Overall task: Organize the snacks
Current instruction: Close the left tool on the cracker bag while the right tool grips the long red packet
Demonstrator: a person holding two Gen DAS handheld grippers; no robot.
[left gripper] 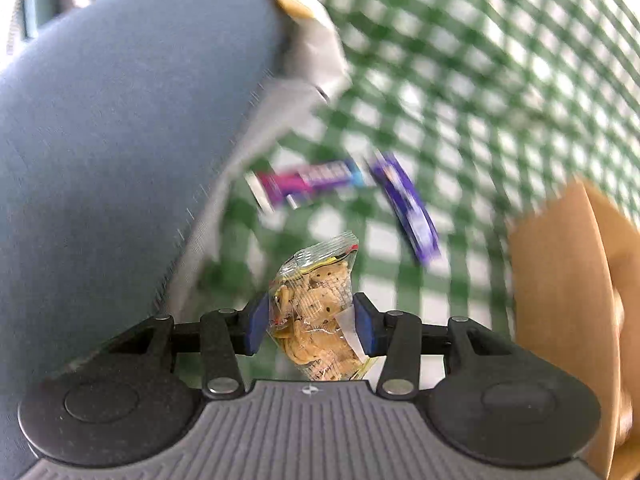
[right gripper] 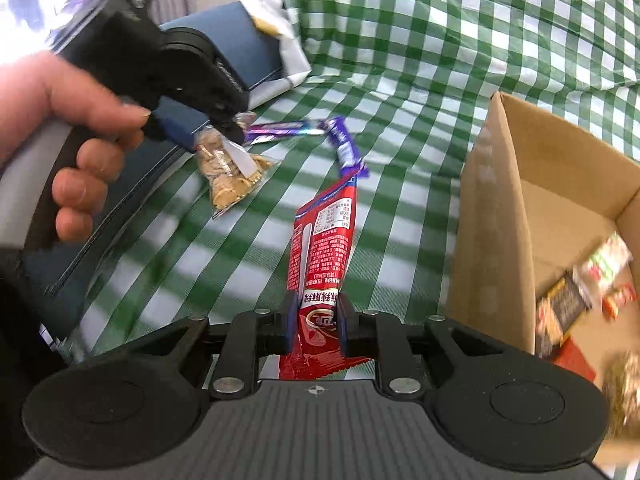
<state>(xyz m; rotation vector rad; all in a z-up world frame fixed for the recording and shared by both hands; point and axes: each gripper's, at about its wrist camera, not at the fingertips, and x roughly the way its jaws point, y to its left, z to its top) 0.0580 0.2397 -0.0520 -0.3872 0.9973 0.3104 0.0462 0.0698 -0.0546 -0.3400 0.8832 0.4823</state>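
Right gripper: we see its blue pads clamped on a glossy red snack packet, long and flat, crimped at the near end, printed with white Chinese text we cannot read; it is lifted above the cloth.
Left gripper: we see it pinching a clear crinkly bag of small tan crackers, held in the air.
Cardboard box: plain brown, open-topped, at the right, several blurred packets inside.
Tablecloth: green-and-white gingham.
Purple wrappers: two shiny bars lying touching on the cloth, lettering blurred.
Blue cushion: soft fabric, left.
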